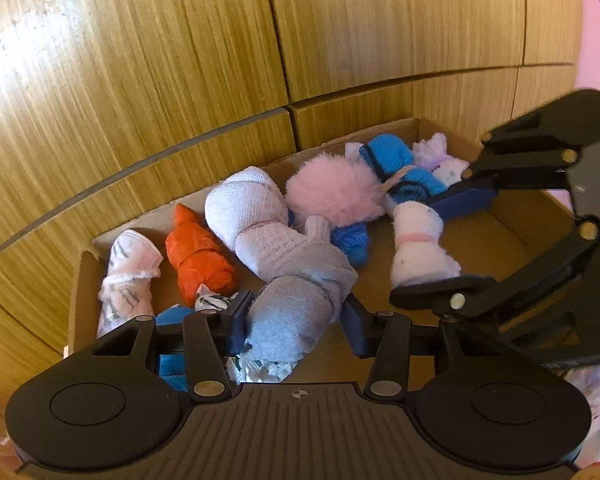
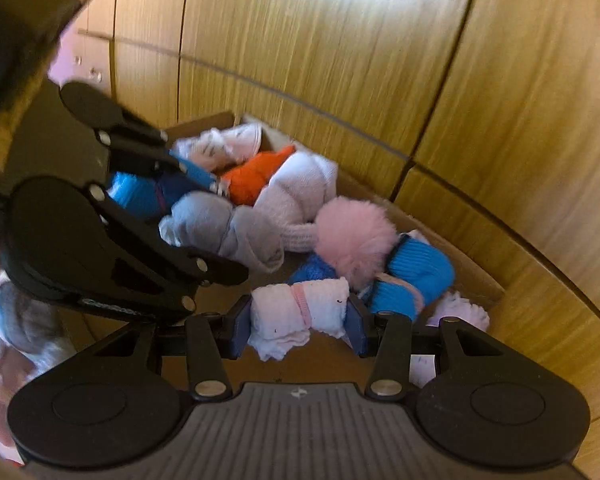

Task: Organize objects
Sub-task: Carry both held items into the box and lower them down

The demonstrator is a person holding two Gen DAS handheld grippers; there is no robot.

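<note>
My left claw (image 1: 296, 322) pinches the grey sock roll (image 1: 300, 304), my right claw (image 2: 298, 322) the white one (image 2: 300, 312), over the cardboard box (image 1: 512, 236): light, squashy; grip mid-roll.

Backdrop: light-brown wood-grain panelled cabinet front (image 1: 380, 32), vertical grain, divided by dark narrow seams into tall upper panels and shorter lower panels. A horizontal seam with a grey edge strip (image 1: 204, 136) separates the two tiers. Surface finish: semi-gloss; a bright patch of light (image 1: 16, 64) reflects on the upper panel in the left wrist view. A pale pink wall (image 1: 598, 52) adjoins the cabinet's side edge.
</note>
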